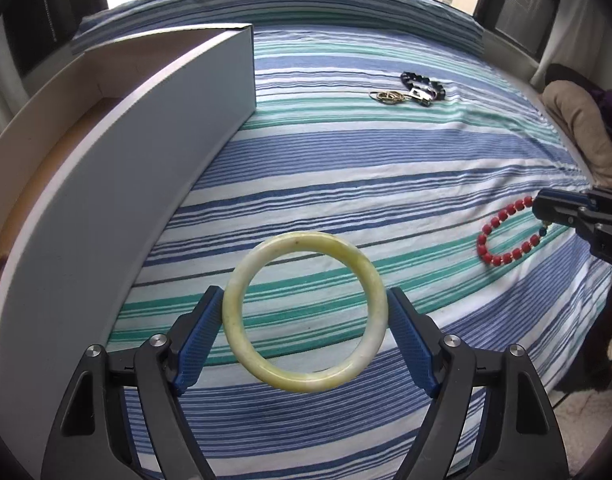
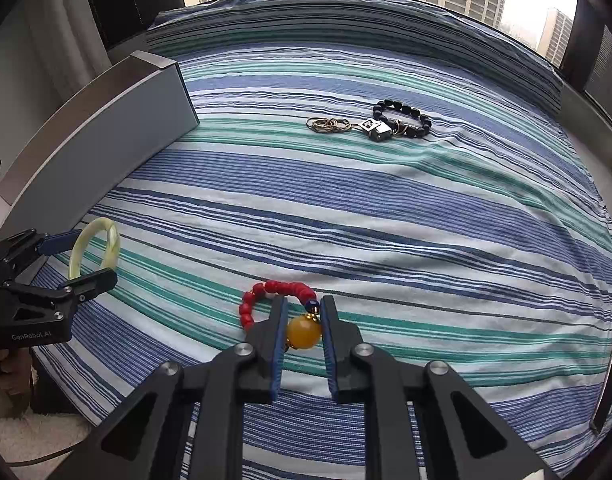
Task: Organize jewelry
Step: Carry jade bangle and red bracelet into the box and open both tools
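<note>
A pale green jade bangle (image 1: 302,239) sits across my left gripper (image 1: 305,294), whose blue pads press on its two sides, just right of the box wall. The right wrist view shows the same bangle (image 2: 106,227) on edge in that gripper (image 2: 94,258). My right gripper (image 2: 305,304) is shut on the big orange bead (image 2: 304,332) of a red bead bracelet (image 2: 282,288), whose loop trails forward onto the striped sheet. In the left wrist view that bracelet (image 1: 502,240) hangs from the right gripper (image 1: 540,208).
A long grey open box (image 1: 146,168) stands along the left of the bed (image 2: 426,208). Farther back lie thin gold rings (image 2: 330,124), a silver cube charm (image 2: 376,128) and a black bead bracelet (image 2: 406,116). A beige cushion (image 1: 578,128) is at the right edge.
</note>
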The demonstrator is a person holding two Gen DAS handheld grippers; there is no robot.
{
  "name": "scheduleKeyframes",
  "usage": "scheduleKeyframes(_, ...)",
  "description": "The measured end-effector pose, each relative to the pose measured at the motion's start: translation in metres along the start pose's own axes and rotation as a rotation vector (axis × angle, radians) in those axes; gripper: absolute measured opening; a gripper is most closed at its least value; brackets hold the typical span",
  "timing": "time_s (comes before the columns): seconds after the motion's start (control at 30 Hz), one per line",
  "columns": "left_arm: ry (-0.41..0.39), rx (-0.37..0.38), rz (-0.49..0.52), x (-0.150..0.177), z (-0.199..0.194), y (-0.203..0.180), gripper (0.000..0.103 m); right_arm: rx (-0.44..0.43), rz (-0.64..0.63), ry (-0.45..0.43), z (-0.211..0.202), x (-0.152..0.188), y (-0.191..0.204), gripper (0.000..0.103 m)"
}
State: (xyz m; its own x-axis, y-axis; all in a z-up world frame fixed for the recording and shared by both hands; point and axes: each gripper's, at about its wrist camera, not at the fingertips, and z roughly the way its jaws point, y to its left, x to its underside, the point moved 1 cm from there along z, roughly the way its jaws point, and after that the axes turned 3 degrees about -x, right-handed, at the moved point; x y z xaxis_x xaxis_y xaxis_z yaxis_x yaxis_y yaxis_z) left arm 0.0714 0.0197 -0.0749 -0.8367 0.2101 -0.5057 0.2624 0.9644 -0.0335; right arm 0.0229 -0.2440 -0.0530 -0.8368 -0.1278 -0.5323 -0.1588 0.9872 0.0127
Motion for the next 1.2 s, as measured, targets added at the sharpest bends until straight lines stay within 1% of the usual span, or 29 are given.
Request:
scheduleKeyframes(0.1, -0.015, 0.021, -0.017, -0.003, -0.012, 0.0, 0.082, -0.004, -0.066, -0.025, -0.019, -0.009, 0.008, 0.017)
scheduleKeyframes(0.23, -0.046, 0.035, -0.04, -0.007, -0.039, 0.007, 0.082, -0.02, -0.163, -0.076, -0.05, -0.024, 0.031, 0.017)
scheduleKeyframes(0.3, -0.066, 0.055, -0.067, -0.01, -0.058, 0.019, 0.082, -0.046, -0.199, -0.107, -0.065, -0.036, 0.044, 0.017)
scheduleKeyframes(0.37, -0.087, 0.058, -0.099, -0.013, -0.081, 0.036, 0.082, -0.083, -0.236, -0.146, -0.08, -0.053, 0.059, 0.017)
scheduleKeyframes(0.43, -0.113, 0.033, -0.134, -0.017, -0.103, 0.059, 0.082, -0.125, -0.278, -0.189, -0.092, -0.072, 0.077, 0.017)
scheduleKeyframes(0.5, -0.138, -0.011, -0.179, -0.021, -0.122, 0.087, 0.082, -0.173, -0.316, -0.231, -0.101, -0.094, 0.098, 0.017)
scheduleKeyframes(0.63, -0.15, -0.123, -0.282, -0.028, -0.135, 0.147, 0.082, -0.252, -0.384, -0.306, -0.103, -0.134, 0.147, 0.017)
scheduleKeyframes(0.73, -0.142, -0.176, -0.368, -0.021, -0.134, 0.192, 0.082, -0.333, -0.411, -0.311, -0.089, -0.162, 0.184, 0.017)
scheduleKeyframes(0.83, -0.115, -0.244, -0.455, -0.011, -0.122, 0.237, 0.082, -0.412, -0.425, -0.269, -0.062, -0.185, 0.221, 0.017)
scheduleKeyframes(0.9, -0.088, -0.278, -0.506, -0.001, -0.112, 0.262, 0.082, -0.451, -0.449, -0.225, -0.039, -0.195, 0.247, 0.017)
scheduleKeyframes(0.97, -0.055, -0.302, -0.557, 0.01, -0.1, 0.284, 0.082, -0.471, -0.462, -0.184, -0.013, -0.202, 0.27, 0.017)
scheduleKeyframes(1.03, -0.025, -0.322, -0.588, 0.018, -0.087, 0.3, 0.082, -0.46, -0.484, -0.155, 0.013, -0.207, 0.289, 0.017)
scheduleKeyframes(1.13, 0.012, -0.37, -0.609, 0.027, -0.073, 0.317, 0.082, -0.465, -0.516, -0.101, 0.049, -0.212, 0.308, 0.017)
scheduleKeyframes(1.2, 0.038, -0.403, -0.619, 0.03, -0.067, 0.323, 0.083, -0.451, -0.517, -0.088, 0.063, -0.214, 0.315, 0.018)
